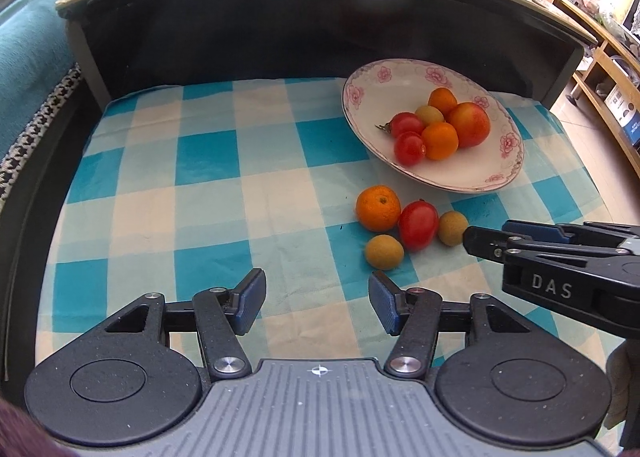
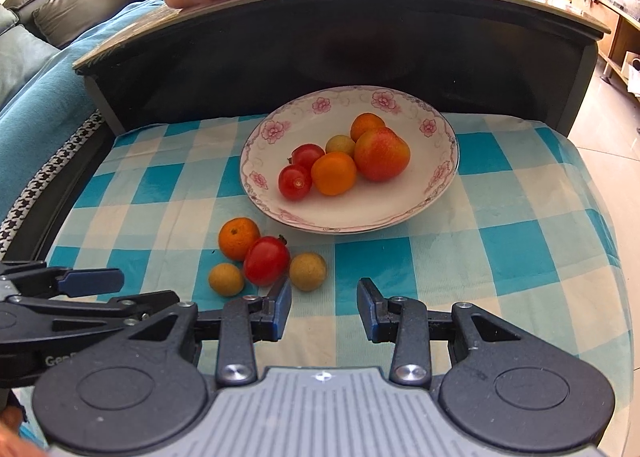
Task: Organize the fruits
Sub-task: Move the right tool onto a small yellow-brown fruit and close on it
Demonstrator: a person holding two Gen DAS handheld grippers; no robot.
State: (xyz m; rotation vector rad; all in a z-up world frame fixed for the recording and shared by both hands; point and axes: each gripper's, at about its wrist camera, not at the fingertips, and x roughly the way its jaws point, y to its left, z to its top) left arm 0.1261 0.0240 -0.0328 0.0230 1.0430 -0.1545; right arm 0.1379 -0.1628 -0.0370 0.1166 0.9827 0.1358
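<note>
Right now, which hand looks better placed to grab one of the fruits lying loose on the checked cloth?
Probably the right: the right gripper has open, empty jaws close beside the right-hand small tan round fruit. The left gripper, also open, sits slightly further from its nearest one.

1. I see a cloth (image 2: 400, 265) checked turquoise, pale blue and cream.
2. The plate (image 2: 348, 213) is white with pink flowers round its rim.
3. Beside it lie an orange mandarin (image 2: 239, 238), a red tomato (image 2: 266, 260) and two tan longans (image 2: 307, 271).
</note>
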